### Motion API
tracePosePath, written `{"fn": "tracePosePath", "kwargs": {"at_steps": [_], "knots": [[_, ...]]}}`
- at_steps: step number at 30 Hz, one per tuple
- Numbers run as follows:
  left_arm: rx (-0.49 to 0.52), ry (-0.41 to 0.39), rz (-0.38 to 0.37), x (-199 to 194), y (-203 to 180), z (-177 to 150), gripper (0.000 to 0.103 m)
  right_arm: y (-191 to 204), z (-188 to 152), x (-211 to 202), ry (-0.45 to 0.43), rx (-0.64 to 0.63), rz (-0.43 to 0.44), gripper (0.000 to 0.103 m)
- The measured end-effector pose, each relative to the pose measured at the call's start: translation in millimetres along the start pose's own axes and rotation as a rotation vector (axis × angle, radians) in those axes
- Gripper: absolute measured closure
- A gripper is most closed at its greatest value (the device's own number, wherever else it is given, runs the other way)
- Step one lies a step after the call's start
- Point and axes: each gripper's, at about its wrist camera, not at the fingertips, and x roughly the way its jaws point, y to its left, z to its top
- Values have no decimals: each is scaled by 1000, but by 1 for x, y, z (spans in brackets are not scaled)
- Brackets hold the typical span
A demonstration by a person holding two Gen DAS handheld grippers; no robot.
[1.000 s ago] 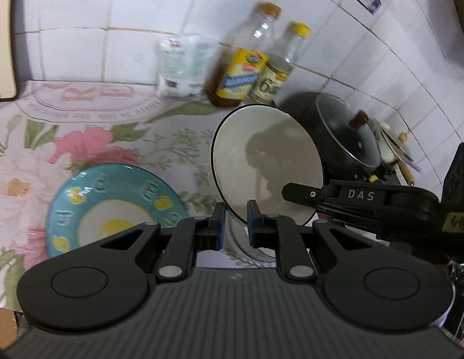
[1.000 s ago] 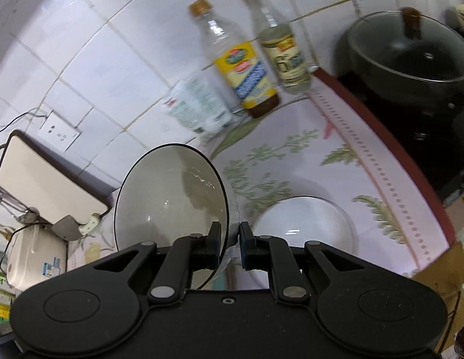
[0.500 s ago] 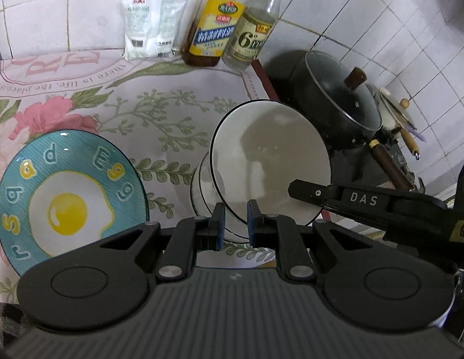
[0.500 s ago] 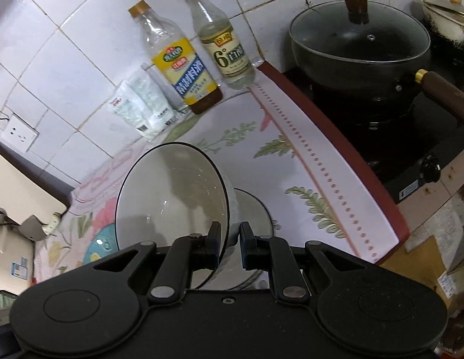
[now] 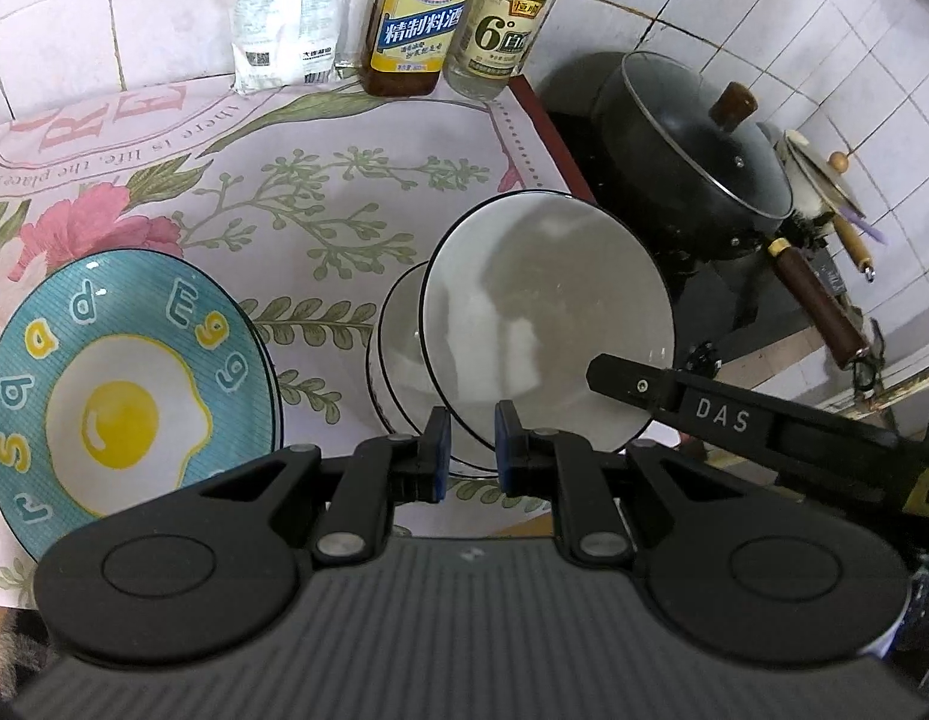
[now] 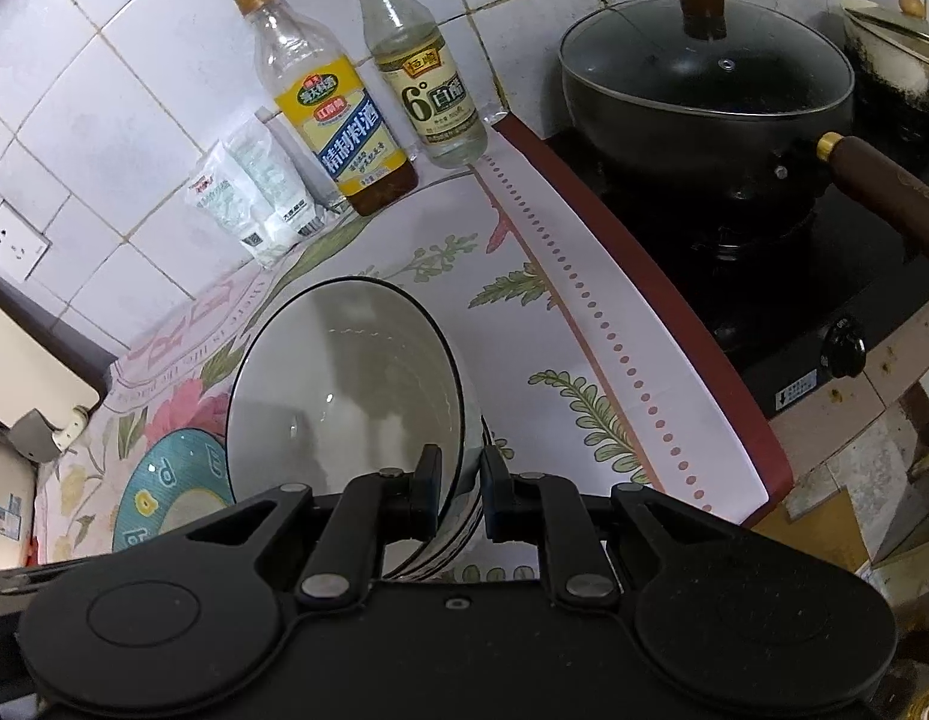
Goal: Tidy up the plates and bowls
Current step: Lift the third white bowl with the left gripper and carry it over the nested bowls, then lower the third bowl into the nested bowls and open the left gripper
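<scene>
On the tabletop's (image 5: 356,138) left edge lies the round teal plate with a fried-egg print (image 5: 122,396), flat on the flowered cloth and apart from the bowls. Right of it, near the front edge, stands the white black-rimmed bowl (image 5: 398,360) that waits below. Directly over it hangs a second white black-rimmed bowl (image 5: 548,324), tilted, its rim pinched on the near side by the left claw (image 5: 470,450) and on the far right side by the right claw (image 6: 458,492); both claws are pressed together on that rim.

Against a second ago, the carried bowl has come down and across, and now overlaps the resting one instead of hovering above the cloth beside the plate; the last half second shows little further travel. Judgement: the nesting step is nearly complete, with seating and release outstanding.

At the back edge stand a white sachet (image 5: 284,12) and two labelled bottles (image 5: 428,18); beyond the right edge sits a lidded black wok (image 5: 704,144).
</scene>
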Motion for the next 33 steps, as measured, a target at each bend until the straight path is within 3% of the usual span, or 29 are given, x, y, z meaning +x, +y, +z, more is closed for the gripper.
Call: {"fn": "tracePosePath", "kwargs": {"at_steps": [9,14,22,27,33], "knots": [[-14,33,34,10,3,-1,90,9,-3,12,-10,-105,-20,83],[-2,16,5,9,-6,0,91,17,-2,14,-37,-170,-31,80],[-17,13,32,14,-4,-2,91,13,-1,19,-23,-172,-33,81],[-20,-20,27,10,5,-5,91,19,-5,20,-26,-241,-42,77],[-34,-45,-2,-2,15,-11,91,13,-10,7,-63,-245,16,69]]}}
